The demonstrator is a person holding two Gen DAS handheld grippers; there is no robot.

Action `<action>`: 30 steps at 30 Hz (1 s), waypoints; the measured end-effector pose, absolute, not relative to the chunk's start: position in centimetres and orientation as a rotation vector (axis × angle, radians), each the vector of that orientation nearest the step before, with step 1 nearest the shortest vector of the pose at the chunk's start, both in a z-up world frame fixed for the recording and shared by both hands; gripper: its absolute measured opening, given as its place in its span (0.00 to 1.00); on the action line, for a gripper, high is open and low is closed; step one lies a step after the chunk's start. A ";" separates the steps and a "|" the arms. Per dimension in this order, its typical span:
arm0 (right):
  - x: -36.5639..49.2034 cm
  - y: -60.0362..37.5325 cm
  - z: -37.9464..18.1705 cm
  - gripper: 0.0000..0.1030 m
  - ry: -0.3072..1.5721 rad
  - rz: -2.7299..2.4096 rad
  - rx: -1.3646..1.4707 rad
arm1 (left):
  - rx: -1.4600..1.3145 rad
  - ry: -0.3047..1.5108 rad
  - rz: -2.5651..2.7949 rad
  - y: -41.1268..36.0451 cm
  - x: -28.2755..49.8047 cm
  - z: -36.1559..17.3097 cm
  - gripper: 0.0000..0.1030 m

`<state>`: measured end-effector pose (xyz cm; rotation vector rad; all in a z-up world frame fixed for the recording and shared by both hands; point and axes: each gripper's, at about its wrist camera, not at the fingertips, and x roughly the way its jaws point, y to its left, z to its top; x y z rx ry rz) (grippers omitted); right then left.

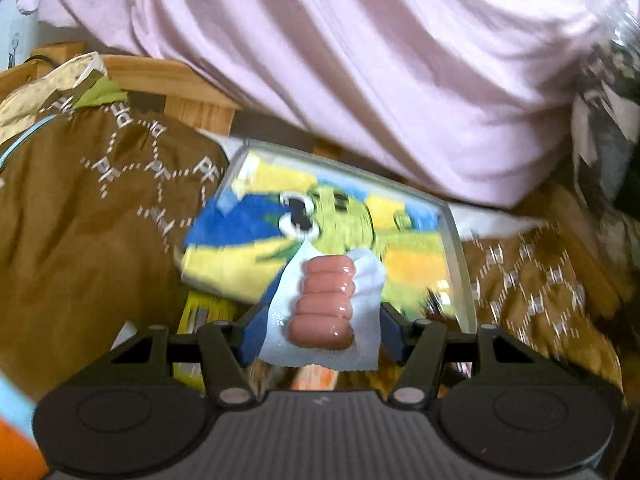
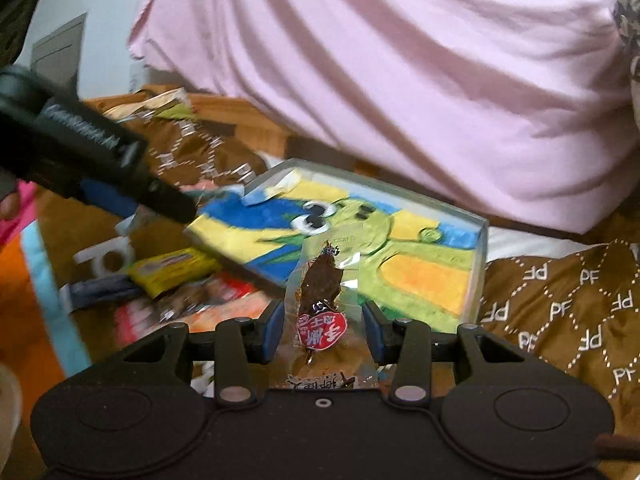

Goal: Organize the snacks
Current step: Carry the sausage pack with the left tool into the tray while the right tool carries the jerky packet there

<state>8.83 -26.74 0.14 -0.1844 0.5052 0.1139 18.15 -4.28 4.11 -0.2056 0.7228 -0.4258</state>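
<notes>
My left gripper [image 1: 316,328] is shut on a clear packet of small pink sausages [image 1: 324,300], held upright above the bed. My right gripper [image 2: 324,328] is shut on a clear packet of dark dried meat with a red label [image 2: 322,300]. Beyond both stands a clear plastic box [image 1: 454,248], also in the right wrist view [image 2: 482,240], tilted on the bed. A big yellow, blue and green cartoon snack bag [image 1: 304,224], also [image 2: 320,232], lies in it, its left end over the rim. The left gripper's body [image 2: 88,152] crosses the right wrist view at left.
A brown patterned bedspread [image 2: 560,308] covers the bed. Loose snacks lie left of the box: a yellow packet [image 2: 172,268], orange-red packets [image 2: 208,308], a dark packet [image 2: 100,288]. A person in a pink shirt [image 2: 400,60] is close behind the box. A wooden bed frame [image 1: 184,80] stands at back left.
</notes>
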 end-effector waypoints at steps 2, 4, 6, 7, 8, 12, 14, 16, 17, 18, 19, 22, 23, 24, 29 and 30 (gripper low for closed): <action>10.1 -27.2 0.1 0.43 0.504 0.085 -0.174 | -0.197 0.702 -0.418 -5.2 19.9 3.8 0.62; 11.4 -27.3 0.3 0.43 0.492 0.070 -0.169 | -0.188 0.689 -0.426 -6.0 21.4 3.5 0.62; 12.6 -27.2 0.6 0.43 0.473 0.062 -0.168 | -0.214 0.681 -0.443 -6.5 22.7 3.0 0.62; 13.4 -27.2 0.6 0.43 0.466 0.060 -0.168 | -0.226 0.680 -0.448 -6.5 23.2 2.8 0.62; 14.0 -27.2 0.4 0.44 0.464 0.057 -0.169 | -0.237 0.681 -0.449 -6.7 23.7 2.4 0.62; 16.2 -27.2 -1.0 0.44 0.486 0.040 -0.172 | -0.256 0.673 -0.435 -6.9 25.6 0.7 0.62; 17.2 -27.0 -1.6 0.33 0.493 0.038 -0.179 | -0.244 0.666 -0.419 -6.9 26.2 0.0 0.62; 18.2 -26.6 -2.1 0.23 0.502 0.037 -0.206 | -0.234 0.665 -0.403 -7.1 26.6 -0.9 0.62; 18.6 -26.3 -2.4 0.23 0.500 0.039 -0.223 | -0.227 0.672 -0.399 -7.3 26.8 -1.5 0.62; 19.1 -26.1 -2.8 0.24 0.505 0.044 -0.242 | -0.222 0.683 -0.395 -7.4 27.0 -2.0 0.62; 19.6 -26.1 -3.2 0.24 0.518 0.045 -0.253 | -0.222 0.696 -0.395 -7.6 27.2 -2.6 0.62; 21.0 -26.4 -4.5 0.24 0.563 0.034 -0.262 | -0.209 0.728 -0.398 -8.0 27.8 -4.0 0.63; 21.1 -26.6 -4.7 0.24 0.570 0.033 -0.255 | -0.195 0.732 -0.396 -8.1 27.9 -4.4 0.63; 21.1 -26.8 -4.9 0.25 0.573 0.035 -0.243 | -0.182 0.736 -0.394 -8.2 28.1 -4.7 0.63; 20.9 -27.5 -4.3 0.43 0.552 0.026 -0.203 | -0.164 0.753 -0.401 -8.4 28.4 -5.4 0.66; 20.8 -27.5 -4.2 0.47 0.548 0.021 -0.198 | -0.164 0.755 -0.405 -8.4 28.4 -5.3 0.67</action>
